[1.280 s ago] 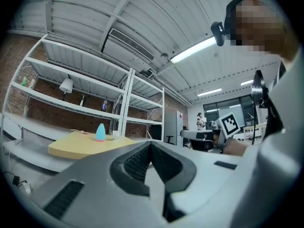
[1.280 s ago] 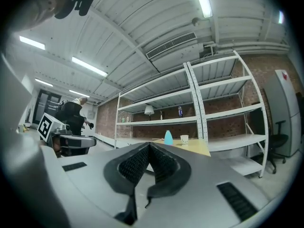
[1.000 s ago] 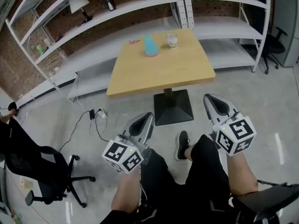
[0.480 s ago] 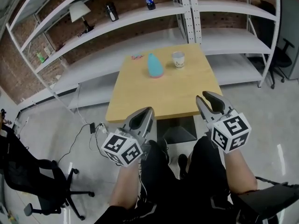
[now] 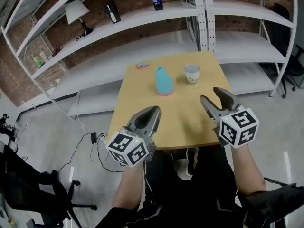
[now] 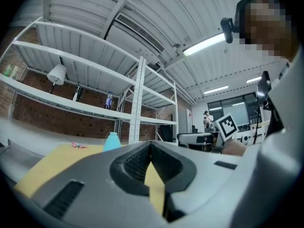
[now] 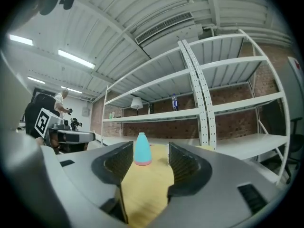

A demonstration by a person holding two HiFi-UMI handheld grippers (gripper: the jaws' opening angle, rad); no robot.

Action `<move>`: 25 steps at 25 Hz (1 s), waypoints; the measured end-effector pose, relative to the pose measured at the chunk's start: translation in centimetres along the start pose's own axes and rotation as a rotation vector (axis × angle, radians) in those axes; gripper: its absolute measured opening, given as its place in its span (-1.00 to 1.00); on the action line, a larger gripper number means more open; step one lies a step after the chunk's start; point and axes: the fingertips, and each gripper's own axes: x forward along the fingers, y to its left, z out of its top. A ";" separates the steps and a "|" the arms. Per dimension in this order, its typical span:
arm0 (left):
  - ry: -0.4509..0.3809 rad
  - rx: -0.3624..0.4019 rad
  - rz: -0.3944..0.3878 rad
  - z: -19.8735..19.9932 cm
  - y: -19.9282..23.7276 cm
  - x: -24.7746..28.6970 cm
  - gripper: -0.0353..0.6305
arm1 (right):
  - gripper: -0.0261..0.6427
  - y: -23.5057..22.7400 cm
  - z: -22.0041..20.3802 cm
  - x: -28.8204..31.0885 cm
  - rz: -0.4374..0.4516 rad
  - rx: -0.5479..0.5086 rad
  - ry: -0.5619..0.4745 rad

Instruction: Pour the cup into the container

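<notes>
Wooden table [image 5: 137, 99] bears teal container [image 5: 164, 80], cup [image 5: 192, 73]; print unreadable.

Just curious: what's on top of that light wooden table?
A turquoise bottle-shaped container with a pink base, a small white cup and a tiny pink object at the far edge. The cup's contents can't be made out.

Teal container [image 5: 164, 80], white cup [image 5: 192, 73], tan table [image 5: 137, 103].

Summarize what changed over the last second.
The left gripper and right gripper advanced from above the floor to over the near edge of the table. The right gripper's jaws are opening, nothing between them. The left gripper stays shut; cup and container are untouched.
</notes>
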 end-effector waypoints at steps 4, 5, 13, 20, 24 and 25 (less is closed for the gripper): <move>0.012 0.000 0.029 -0.1 3.7 2.4 -0.89 | -0.19 -1.5 -0.8 4.4 0.017 -0.006 0.046; 0.020 0.017 0.048 -0.2 4.5 3.2 -0.89 | -0.16 -2.1 -0.9 5.3 0.015 -0.014 0.058; 0.039 -0.008 0.057 -1.2 7.8 7.6 -0.89 | 0.05 -6.3 -3.3 10.5 0.028 0.034 0.140; 0.048 -0.031 0.131 -1.5 12.1 7.7 -0.89 | 0.09 -7.8 -6.7 13.9 0.064 0.063 0.271; 0.064 -0.072 0.182 -2.3 15.3 8.2 -0.89 | 0.09 -9.0 -7.6 15.7 0.037 0.025 0.333; 0.071 -0.079 0.188 -2.5 15.8 8.3 -0.89 | 0.09 -9.0 -7.9 16.1 0.040 0.022 0.349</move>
